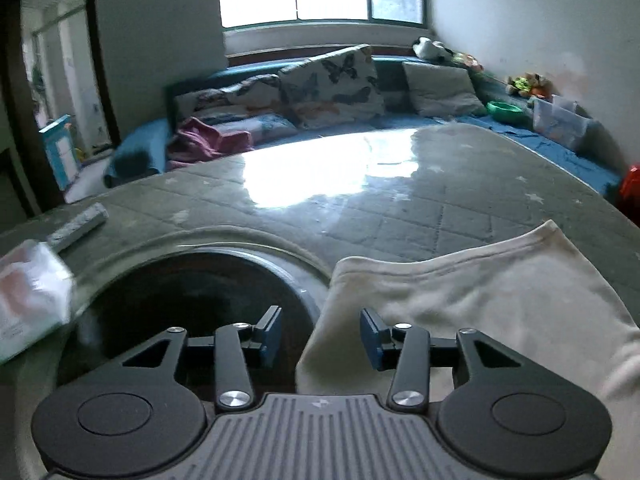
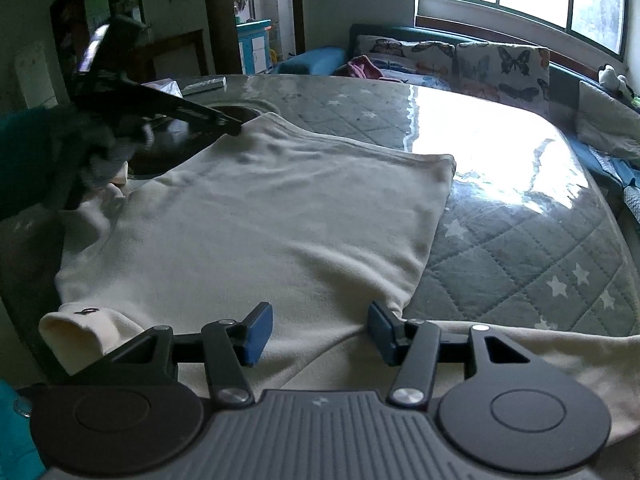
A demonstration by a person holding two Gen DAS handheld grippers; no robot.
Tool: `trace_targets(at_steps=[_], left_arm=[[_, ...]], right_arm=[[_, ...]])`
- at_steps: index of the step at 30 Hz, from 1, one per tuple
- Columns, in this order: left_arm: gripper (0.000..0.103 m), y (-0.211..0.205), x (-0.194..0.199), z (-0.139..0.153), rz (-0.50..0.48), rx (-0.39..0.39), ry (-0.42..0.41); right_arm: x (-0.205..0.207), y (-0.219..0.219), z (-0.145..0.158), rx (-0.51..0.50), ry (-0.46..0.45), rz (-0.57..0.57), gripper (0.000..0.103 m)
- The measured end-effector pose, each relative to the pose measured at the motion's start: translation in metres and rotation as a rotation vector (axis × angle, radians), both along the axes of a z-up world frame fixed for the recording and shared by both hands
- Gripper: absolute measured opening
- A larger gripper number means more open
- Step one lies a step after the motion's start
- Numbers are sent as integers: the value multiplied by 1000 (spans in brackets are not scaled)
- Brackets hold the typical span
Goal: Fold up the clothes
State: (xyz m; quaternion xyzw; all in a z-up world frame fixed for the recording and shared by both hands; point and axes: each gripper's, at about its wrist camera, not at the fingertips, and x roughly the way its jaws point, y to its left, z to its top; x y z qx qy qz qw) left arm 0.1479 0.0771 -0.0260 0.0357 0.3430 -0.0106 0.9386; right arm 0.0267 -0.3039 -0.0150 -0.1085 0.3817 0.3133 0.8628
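Two grippers are in view, one per wrist camera, each with two blue-padded fingers. No brand, label or legible writing can be read anywhere; a small pale mark on each gripper's grey ribbed housing is too small to tell.

One cream garment (image 2: 256, 216) lies spread flat on the quilted grey table cover (image 2: 520, 256), which carries a white star print under a glossy clear sheet. One cuff with a small dark ring-shaped item on it sits at the garment's near left corner (image 2: 80, 320).

Left gripper (image 1: 320, 334): jaws stand apart, nothing between them. It hangs over the garment's left edge (image 1: 460, 312), where the cloth meets one dark round recess (image 1: 192, 300) in the table. From the right wrist view the same gripper (image 2: 236, 130) appears at the garment's far left corner, its tip at or on the cloth; actual contact cannot be confirmed.

Right gripper (image 2: 320, 330): jaws stand apart, empty, low over the garment's near edge.

Other items counted: one grey bar-shaped object (image 1: 78, 226) and one blurred white package (image 1: 28, 296) on the table's left side; two butterfly-print cushions (image 1: 332, 84) on the blue sofa behind; one pink cloth (image 1: 204, 142); one green bowl (image 1: 505, 109); one clear plastic box (image 1: 560, 122).
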Motion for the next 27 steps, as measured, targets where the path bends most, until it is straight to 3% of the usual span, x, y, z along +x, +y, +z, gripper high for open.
trace_targets(at_steps=[3,5,9,16,18,19,22,27], left_arm=[[40,-4,3,-4,-10,-1,-2],[10,-6,3,-5,-20,-21,-6],[6,-21,-12,2,-62,-17,-63],[11,-54,-62,8,-334,-69,-77],[12,-55,-72,12,-363,-70,-96],[14,-54,-76,15,-357,-70,-114],[37,-39,-73,21,-250,-54,-147],[37,-1,-35,9,48,-32,-57]], right_arm=[[0,0,0,7,4,-1,58],[0,0,0,9,4,0,59],[1,0,-1,9,6,3,60],[2,1,-1,8,5,8,61],[2,1,-1,9,6,8,61],[2,1,-1,10,6,8,61],[2,1,-1,10,6,9,61],[2,3,-2,6,4,14,64]])
